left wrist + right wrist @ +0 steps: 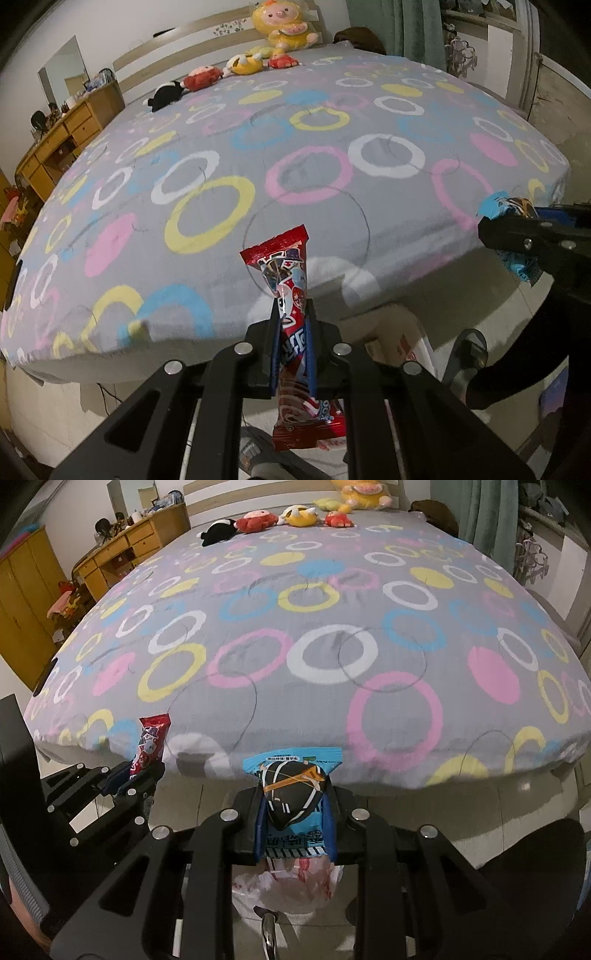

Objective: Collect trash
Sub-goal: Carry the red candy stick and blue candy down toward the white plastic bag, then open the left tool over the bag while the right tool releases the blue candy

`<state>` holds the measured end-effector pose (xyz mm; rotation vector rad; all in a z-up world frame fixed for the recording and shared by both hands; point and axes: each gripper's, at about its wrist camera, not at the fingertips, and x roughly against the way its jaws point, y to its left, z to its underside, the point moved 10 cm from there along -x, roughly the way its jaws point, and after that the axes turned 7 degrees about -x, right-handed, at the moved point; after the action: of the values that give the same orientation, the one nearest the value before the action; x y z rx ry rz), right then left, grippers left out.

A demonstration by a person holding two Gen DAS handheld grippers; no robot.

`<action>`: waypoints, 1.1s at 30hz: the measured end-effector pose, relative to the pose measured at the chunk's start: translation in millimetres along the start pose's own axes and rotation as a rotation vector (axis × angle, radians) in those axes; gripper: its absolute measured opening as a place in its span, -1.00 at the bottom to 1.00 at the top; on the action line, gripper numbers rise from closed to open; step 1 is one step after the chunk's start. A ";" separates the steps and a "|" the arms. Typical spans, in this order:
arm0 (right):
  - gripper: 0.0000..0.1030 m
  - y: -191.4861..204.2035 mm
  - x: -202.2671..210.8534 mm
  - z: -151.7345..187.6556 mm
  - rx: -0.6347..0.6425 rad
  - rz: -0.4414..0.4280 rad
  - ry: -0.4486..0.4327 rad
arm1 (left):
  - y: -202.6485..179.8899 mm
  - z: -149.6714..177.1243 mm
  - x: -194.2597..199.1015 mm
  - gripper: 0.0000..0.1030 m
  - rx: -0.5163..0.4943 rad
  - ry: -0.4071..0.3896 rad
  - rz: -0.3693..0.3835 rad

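Both hands are loaded here: the left gripper (291, 332) has its fingers (275, 343) clenched on a red snack wrapper (286, 280), pinched around the middle so the top stands up and the tail hangs below, while the right gripper (295, 812) is squeezing a blue snack packet (295, 794) that bulges out between its fingers. Both are held off the foot of the bed (295, 646), out past the edge of the ring-patterned cover and over the floor, with the plush toys (258, 520) lined up far off by the headboard. Below the right gripper there's a crumpled white-and-red plastic bag (291, 886), which I'd guess is the trash bag, though the view past the linkage is cramped and I can't see its mouth. To finish this well, I'd bring each piece squarely over that bag's opening and get it low before letting go, one hand at a time, since light wrappers like these will flutter sideways if dropped from height, and the red one's long tail could snag the rim.
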<state>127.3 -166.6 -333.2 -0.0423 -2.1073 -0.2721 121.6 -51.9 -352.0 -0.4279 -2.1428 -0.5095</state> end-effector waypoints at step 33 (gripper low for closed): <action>-0.54 -12.3 -105.0 90.6 0.007 0.012 0.192 | -62.7 88.5 -88.7 -0.77 -0.109 0.267 0.105</action>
<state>104.8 -151.2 -469.7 -0.0229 -1.9168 -0.2512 82.0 -71.8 -485.0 -0.5013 -1.8326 -0.5913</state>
